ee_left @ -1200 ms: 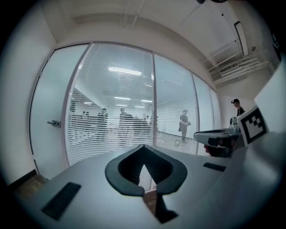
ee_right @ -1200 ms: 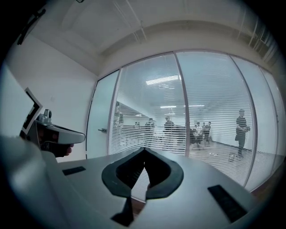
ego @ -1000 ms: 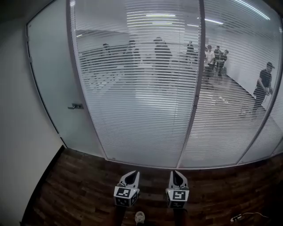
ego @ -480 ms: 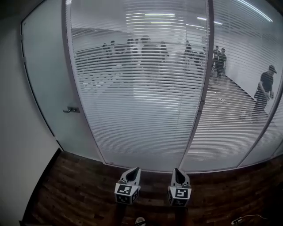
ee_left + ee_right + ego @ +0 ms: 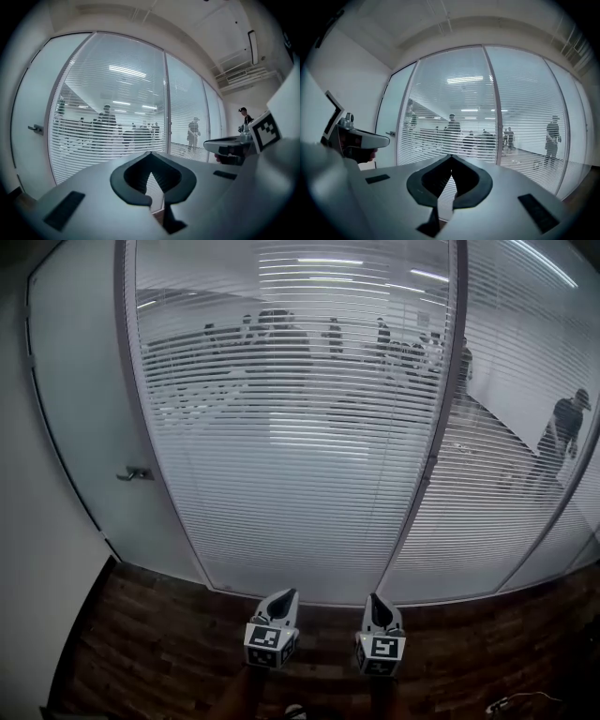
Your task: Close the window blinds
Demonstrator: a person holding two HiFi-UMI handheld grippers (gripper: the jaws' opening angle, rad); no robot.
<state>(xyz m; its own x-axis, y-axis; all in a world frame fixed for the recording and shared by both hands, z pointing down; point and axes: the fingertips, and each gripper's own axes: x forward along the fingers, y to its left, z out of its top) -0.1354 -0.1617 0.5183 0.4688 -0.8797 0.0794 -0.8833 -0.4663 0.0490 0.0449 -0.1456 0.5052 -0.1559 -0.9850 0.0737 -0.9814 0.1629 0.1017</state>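
Reaching the blinds (image 5: 300, 427), slats open across the far glass (image 5: 84, 427), should be done squarely; left gripper (image 5: 287, 594) and right gripper (image 5: 375, 597) are carried pinched together, empty; jaws must be parted before any control is grasped.

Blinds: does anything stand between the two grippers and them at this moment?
Nothing visible does. Only wooden floor lies between the blinds and the left gripper and right gripper, both shut and empty. Whether glass covers the slats cannot be told.

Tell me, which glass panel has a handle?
The far-left panel: it carries a small handle and looks plain, while the panels to its right show blinds.
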